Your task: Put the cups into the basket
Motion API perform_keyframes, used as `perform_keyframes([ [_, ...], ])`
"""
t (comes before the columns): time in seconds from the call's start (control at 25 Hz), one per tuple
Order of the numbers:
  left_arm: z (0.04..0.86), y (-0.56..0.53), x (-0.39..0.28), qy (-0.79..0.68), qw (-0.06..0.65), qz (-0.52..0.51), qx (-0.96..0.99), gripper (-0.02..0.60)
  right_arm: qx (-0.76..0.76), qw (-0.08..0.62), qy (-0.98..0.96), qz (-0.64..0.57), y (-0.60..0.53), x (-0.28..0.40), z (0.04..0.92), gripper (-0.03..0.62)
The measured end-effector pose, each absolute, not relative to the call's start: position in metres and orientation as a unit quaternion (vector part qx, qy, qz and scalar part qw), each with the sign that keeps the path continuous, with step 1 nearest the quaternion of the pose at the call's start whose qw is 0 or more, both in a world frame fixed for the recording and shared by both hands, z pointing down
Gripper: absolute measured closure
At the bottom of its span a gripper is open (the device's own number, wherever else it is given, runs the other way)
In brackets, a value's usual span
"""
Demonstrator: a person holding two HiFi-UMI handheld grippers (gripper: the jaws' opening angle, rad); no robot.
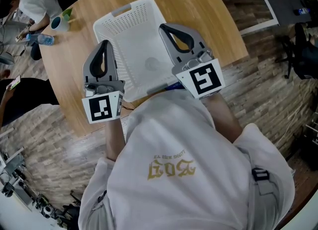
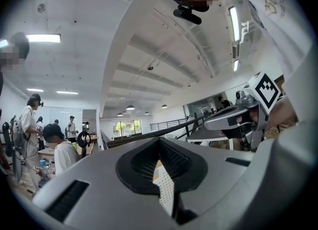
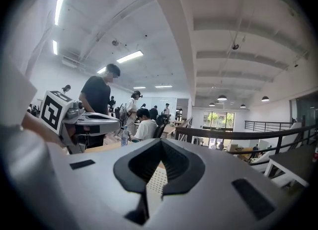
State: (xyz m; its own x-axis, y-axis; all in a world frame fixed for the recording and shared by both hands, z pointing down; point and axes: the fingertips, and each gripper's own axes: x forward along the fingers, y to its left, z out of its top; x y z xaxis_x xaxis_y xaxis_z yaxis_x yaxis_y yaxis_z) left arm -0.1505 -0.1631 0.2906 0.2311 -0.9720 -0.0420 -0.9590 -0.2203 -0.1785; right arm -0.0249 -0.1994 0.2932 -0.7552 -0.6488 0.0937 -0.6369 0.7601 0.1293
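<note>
shirt (image 1: 189, 164) nearest; left claw (image 1: 105, 42), right claw (image 1: 163, 27) both closed, empty, over basket (image 1: 141, 45); cup (image 1: 58, 23) well left.

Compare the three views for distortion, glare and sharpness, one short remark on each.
Head view: even light, sharp on the white basket and the table, little glare. Left gripper view: heavy fisheye, black round border, ceiling lamp blown out, left tongs looming large. Right gripper view: same fisheye bend, a ceiling strip light glaring.
</note>
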Motion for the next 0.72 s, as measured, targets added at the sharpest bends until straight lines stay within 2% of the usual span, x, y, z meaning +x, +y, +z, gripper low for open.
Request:
perform_keyframes([
  [0.72,0.2911,-0.1633,-0.1499,0.617,0.086,-0.041,-0.781,0.577,0.336,0.074,-0.938,-0.034,-0.1972,-0.0307,0.2968,0.585],
])
